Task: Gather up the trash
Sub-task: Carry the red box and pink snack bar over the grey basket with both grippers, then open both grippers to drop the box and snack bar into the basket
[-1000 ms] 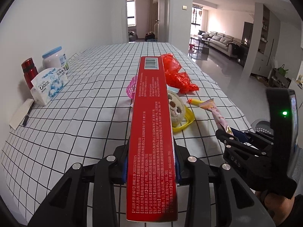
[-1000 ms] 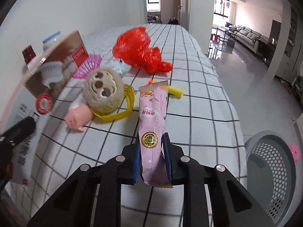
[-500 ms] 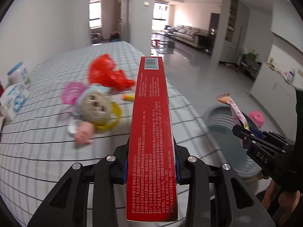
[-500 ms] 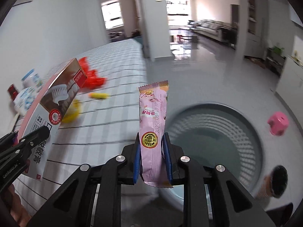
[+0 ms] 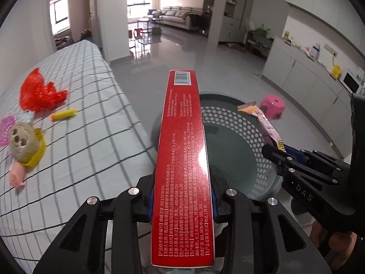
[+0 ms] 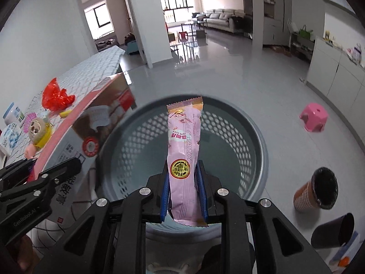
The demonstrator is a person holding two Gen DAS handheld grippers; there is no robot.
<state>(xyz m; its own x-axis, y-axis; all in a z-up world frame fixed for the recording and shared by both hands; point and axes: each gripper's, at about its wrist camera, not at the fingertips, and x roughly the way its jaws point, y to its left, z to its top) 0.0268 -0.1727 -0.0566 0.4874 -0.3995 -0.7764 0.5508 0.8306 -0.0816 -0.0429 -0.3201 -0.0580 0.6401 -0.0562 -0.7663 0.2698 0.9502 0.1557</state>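
My left gripper (image 5: 181, 199) is shut on a long red box (image 5: 182, 141), held over the near rim of the grey perforated trash basket (image 5: 237, 146) on the floor. My right gripper (image 6: 183, 191) is shut on a pink snack wrapper (image 6: 183, 141), held above the basket's opening (image 6: 146, 137). The right gripper and wrapper (image 5: 267, 125) also show at the right of the left wrist view. The box (image 6: 91, 132) and left gripper (image 6: 48, 178) show at the left of the right wrist view.
The checked table (image 5: 86, 123) at left holds a red plastic bag (image 5: 38, 93), a yellow tube (image 5: 63, 114), a plush toy (image 5: 22, 141) and a pink item (image 5: 5, 127). A pink stool (image 6: 313, 117) and two cups (image 6: 317, 190) stand on the floor.
Both grippers swung right from the table to the basket, carrying the box and the wrapper. The wrapper now hangs over the basket's opening.
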